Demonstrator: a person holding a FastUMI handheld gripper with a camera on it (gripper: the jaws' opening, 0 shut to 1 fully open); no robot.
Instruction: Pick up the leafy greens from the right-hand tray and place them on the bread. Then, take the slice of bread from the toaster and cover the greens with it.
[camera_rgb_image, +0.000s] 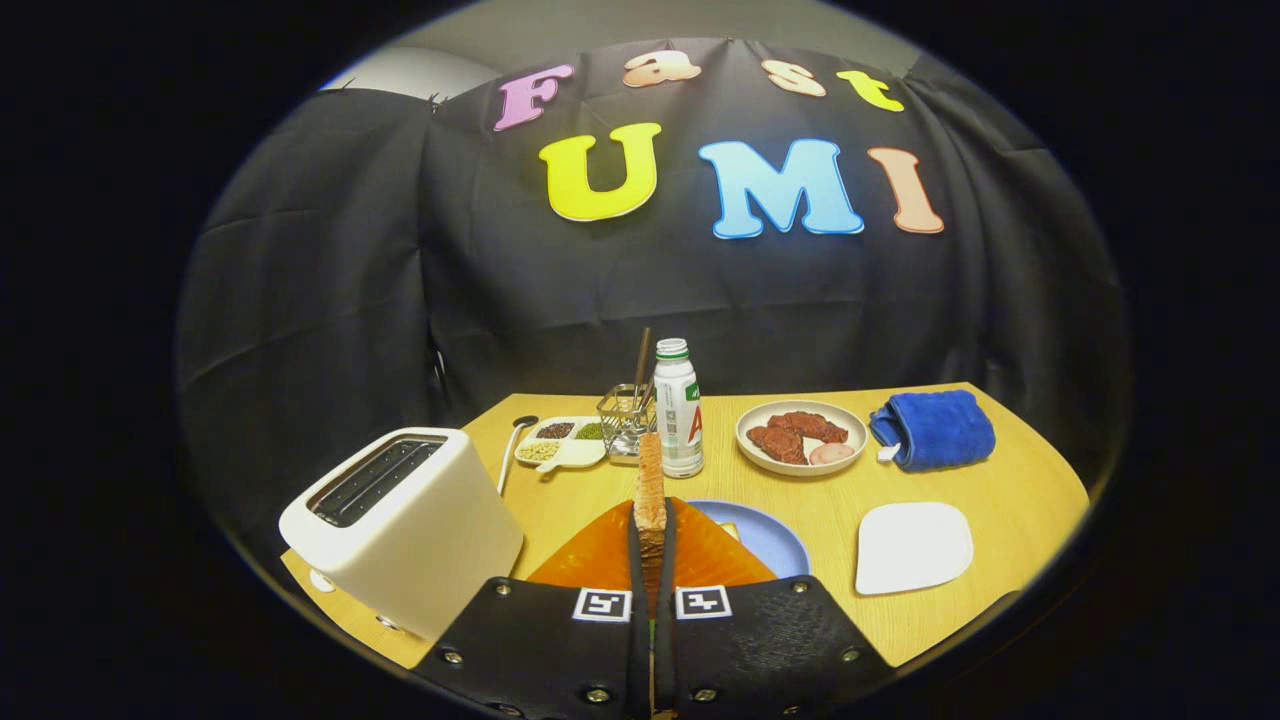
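Note:
My gripper (651, 525) is shut on a slice of toasted bread (651, 470), held upright and edge-on, with its top sticking out above the fingertips. The white toaster (405, 520) stands to the left of the fingers, its two slots dark with nothing showing in them. Just beyond the fingers lies a blue plate (770, 540), mostly hidden behind them; a small pale corner of bread (730, 530) shows on it. To the right of the plate sits the white tray (912, 547) with a bare surface.
Farther back stand a white bottle (678, 410), a wire basket (625, 420) with utensils, a divided dish of beans (562, 442) with a spoon (512, 450) beside it, a plate of meat (800, 437) and a folded blue towel (935, 428). The black cloth wall closes off the table's far side.

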